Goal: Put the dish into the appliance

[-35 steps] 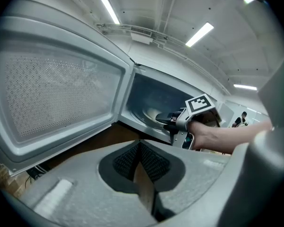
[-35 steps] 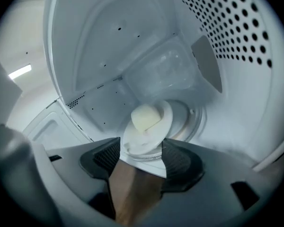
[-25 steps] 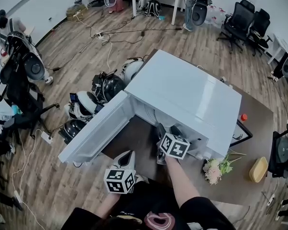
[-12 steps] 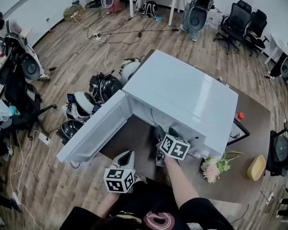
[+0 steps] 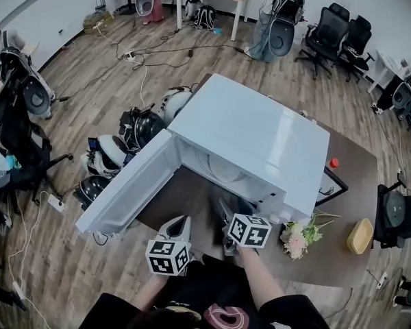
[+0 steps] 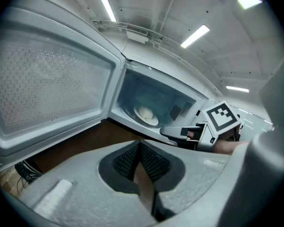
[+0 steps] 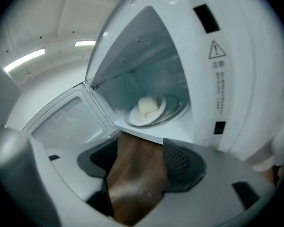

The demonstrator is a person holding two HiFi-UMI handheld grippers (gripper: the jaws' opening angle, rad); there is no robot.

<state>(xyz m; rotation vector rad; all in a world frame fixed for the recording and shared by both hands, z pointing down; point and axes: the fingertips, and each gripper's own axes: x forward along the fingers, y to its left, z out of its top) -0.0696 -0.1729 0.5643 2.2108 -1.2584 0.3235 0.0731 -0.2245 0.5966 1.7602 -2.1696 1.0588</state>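
Note:
The white microwave (image 5: 253, 139) stands on the brown table (image 5: 185, 197) with its door (image 5: 123, 187) swung open to the left. Inside it, a white dish (image 7: 147, 109) with a pale lump of food rests on the glass turntable; the dish (image 6: 146, 113) also shows in the left gripper view. My right gripper (image 7: 141, 148) is just outside the microwave's mouth; its jaws are opening, and only the bare table shows between them. The left gripper (image 6: 139, 148) hangs back near the table's front edge, with its pads together on nothing. The right gripper (image 6: 180, 132) shows in front of the cavity.
A bunch of flowers (image 5: 298, 237) and a yellow bowl (image 5: 359, 236) lie on the table right of the microwave, with a small red object (image 5: 333, 162) behind them. Several helmet-like devices (image 5: 140, 125) sit on the floor left of the table. Office chairs (image 5: 325, 36) stand farther back.
My right gripper has drawn back from the microwave's mouth towards me. The left gripper has hardly moved.

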